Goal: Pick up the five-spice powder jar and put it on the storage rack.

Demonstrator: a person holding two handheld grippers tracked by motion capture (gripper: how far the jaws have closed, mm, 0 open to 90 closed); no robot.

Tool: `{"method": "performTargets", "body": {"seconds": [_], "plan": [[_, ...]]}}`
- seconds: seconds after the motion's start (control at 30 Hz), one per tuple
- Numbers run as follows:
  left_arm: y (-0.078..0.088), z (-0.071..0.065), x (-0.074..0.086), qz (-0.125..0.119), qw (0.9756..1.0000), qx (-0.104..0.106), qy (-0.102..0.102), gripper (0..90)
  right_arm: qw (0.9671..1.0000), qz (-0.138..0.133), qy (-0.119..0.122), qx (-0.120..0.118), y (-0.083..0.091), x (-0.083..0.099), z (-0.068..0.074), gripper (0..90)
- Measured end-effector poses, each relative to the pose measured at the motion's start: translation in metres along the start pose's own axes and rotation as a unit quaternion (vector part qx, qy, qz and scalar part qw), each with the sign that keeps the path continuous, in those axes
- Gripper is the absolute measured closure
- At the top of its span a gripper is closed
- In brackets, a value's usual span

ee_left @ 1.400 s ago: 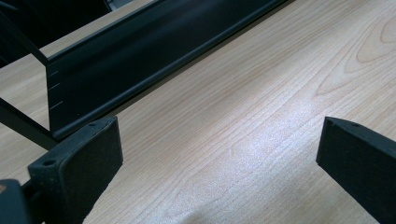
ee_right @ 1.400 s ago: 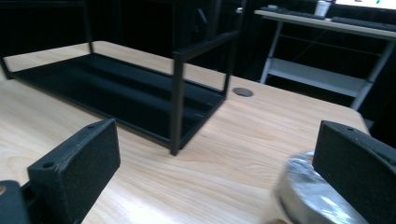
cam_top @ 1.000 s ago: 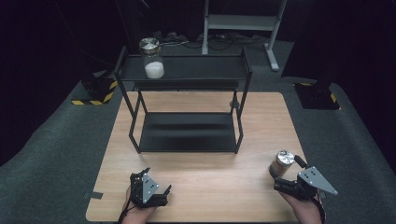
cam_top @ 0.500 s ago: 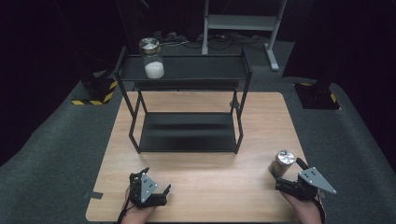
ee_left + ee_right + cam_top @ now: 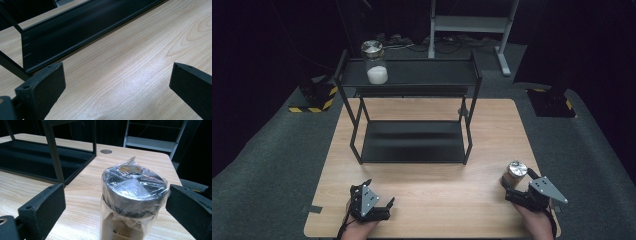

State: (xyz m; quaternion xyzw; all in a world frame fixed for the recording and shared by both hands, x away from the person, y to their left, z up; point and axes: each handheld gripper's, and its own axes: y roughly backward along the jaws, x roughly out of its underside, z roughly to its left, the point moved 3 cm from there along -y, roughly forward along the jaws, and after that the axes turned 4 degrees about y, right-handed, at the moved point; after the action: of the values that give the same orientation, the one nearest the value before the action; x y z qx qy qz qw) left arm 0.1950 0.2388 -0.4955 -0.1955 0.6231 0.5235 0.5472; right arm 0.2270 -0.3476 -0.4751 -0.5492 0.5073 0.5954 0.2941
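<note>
Wrapped jar: faint label print, unreadable.

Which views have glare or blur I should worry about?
Left gripper view: a pale sheen on the table, rack edge slightly soft. Right gripper view: plastic wrap glints on the jar lid. High view: surroundings very dark, tabletop evenly lit.

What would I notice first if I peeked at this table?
Probably the black two-level rack in the middle of the wooden table, with a glass jar of white stuff on its top shelf. Next, the plastic-wrapped jar standing between the open jaws of the right claw, near the table's right front corner.
</note>
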Motion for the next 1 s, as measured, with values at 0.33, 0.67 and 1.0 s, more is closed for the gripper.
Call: {"method": "performTargets", "body": {"seconds": [0.33, 0.67, 1.0], "plan": [[0.0, 0.0, 0.001, -0.003, 1.0, -0.001, 0.003, 0.6, 0.9999, -0.001, -0.013, 0.011, -0.01, 0.003, 0.0, 11.9], [0.001, 0.001, 0.001, -0.005, 1.0, 0.0, 0.006, 0.6, 0.9995, -0.011, -0.008, 0.028, -0.016, 0.007, 0.002, 23.9], [0.001, 0.001, 0.002, -0.007, 1.0, 0.0, 0.007, 0.6, 0.9992, -0.023, -0.014, 0.028, -0.017, 0.011, -0.002, 32.8]]}}
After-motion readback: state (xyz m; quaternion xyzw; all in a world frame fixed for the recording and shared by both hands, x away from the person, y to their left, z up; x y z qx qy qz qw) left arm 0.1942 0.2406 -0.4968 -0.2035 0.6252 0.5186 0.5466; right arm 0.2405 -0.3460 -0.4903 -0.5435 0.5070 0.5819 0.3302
